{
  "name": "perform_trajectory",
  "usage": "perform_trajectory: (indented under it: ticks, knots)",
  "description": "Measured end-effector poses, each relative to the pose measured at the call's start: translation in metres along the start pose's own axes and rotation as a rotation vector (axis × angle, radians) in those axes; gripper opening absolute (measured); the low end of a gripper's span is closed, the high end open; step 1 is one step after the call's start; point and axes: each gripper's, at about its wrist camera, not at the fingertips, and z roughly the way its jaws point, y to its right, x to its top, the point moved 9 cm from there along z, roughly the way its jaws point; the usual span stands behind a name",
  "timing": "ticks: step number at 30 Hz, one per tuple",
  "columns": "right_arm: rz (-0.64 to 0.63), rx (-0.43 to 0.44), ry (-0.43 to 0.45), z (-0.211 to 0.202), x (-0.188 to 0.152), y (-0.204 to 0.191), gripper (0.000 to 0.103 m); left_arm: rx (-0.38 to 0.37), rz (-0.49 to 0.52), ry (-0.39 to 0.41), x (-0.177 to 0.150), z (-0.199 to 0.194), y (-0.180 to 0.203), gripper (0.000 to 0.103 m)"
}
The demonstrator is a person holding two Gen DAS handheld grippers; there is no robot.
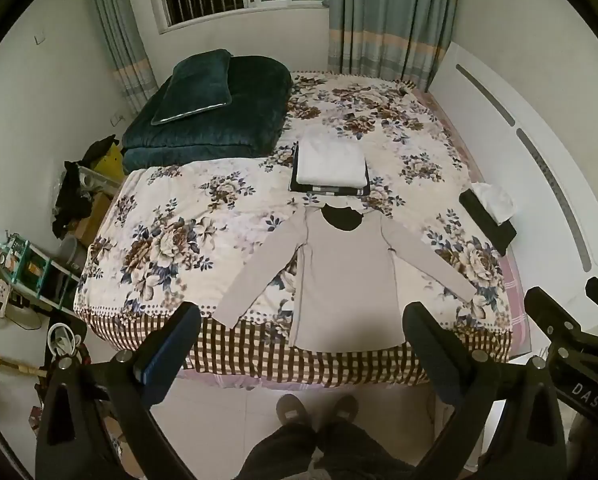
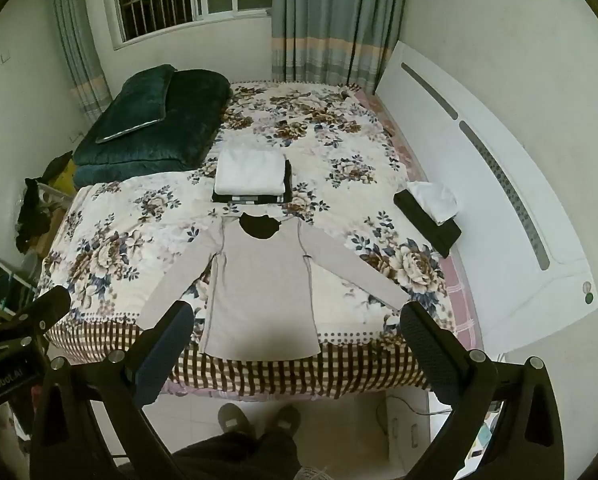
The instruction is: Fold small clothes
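Garment: beige long-sleeved knit top (image 1: 347, 280) lies flat, sleeves spread, lower centre of frame on the floral bed (image 1: 179, 216).
Left hand-held gripper (image 1: 301, 320): spread, empty.
Right hand-held gripper (image 2: 297, 318): spread, empty.
Risk: hem overhangs the bed edge; a one-sided pull could drag it off.

Before me a beige long-sleeved top (image 1: 345, 280) lies flat on the bed, collar toward 12 o'clock, sleeves spread toward 8 and 4, hem at the bed's near edge. Just beyond its collar sits a stack of folded clothes (image 1: 331, 170), white on top.
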Motion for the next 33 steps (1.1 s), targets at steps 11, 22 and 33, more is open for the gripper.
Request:
perform_trajectory:
  ticks: [11,22,33]
  knots:
    - [-0.006,-0.007,-0.001,0.0002,0.0004,0.0005,0.103,-0.01,-0.003,-0.001,0.0006,0.001,0.0012,0.103]
    - [-0.007,-0.011,0.001,0.0001,0.0001,0.0006,0.103,-0.008,-0.003,0.008,0.0002,0.0023,0.0071,0.103]
    - [-0.009,-0.013,0.004,-0.0013,0.0001,0.0012,0.103,-0.014,-0.006,0.01,0.0054,-0.0034,0.008,0.103]
